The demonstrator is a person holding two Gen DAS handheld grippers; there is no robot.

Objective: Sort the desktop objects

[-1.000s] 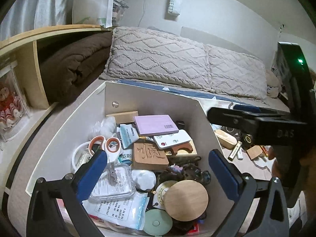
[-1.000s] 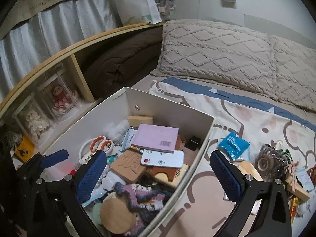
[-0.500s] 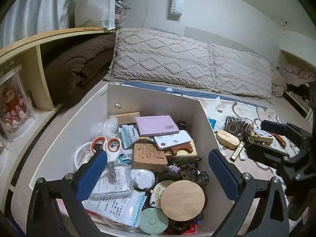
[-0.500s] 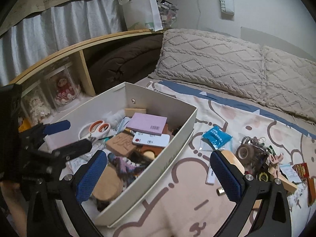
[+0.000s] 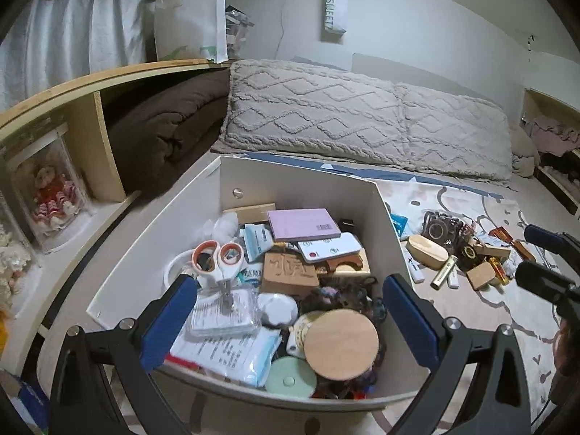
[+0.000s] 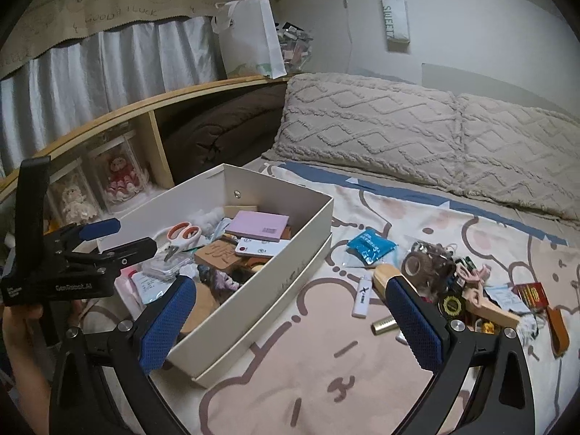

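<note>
Right gripper [image 6: 290, 322] has pulled back from over the white box [image 6: 253, 301] within the last second and now looks down on open bedsheet [image 6: 326, 380]; the box sits at its 10 o'clock, the loose pile at its 2 o'clock. Fingers spread wide, nothing between them. My reading: one drop into the box is done and the next pick is being lined up.

Left gripper [image 5: 290, 311] has barely shifted and hovers over the box's near end, fingers equally wide, holding nothing.

Count, in the box: one pair of orange-handled scissors [image 5: 217, 257], one lilac notebook [image 5: 302, 223], one white remote-like card [image 5: 328, 252], one carved wooden block [image 5: 290, 272], one round wooden lid [image 5: 340, 344], one green disc [image 5: 290, 382], several paper packets (number unclear).

Count, out on the sheet: one blue sachet [image 6: 369, 246], one white lighter [image 6: 362, 295], one brass tube [image 6: 382, 324], one tape roll [image 6: 413, 266], one red packet [image 6: 531, 293]; the remaining heap is too tangled to count.
</note>
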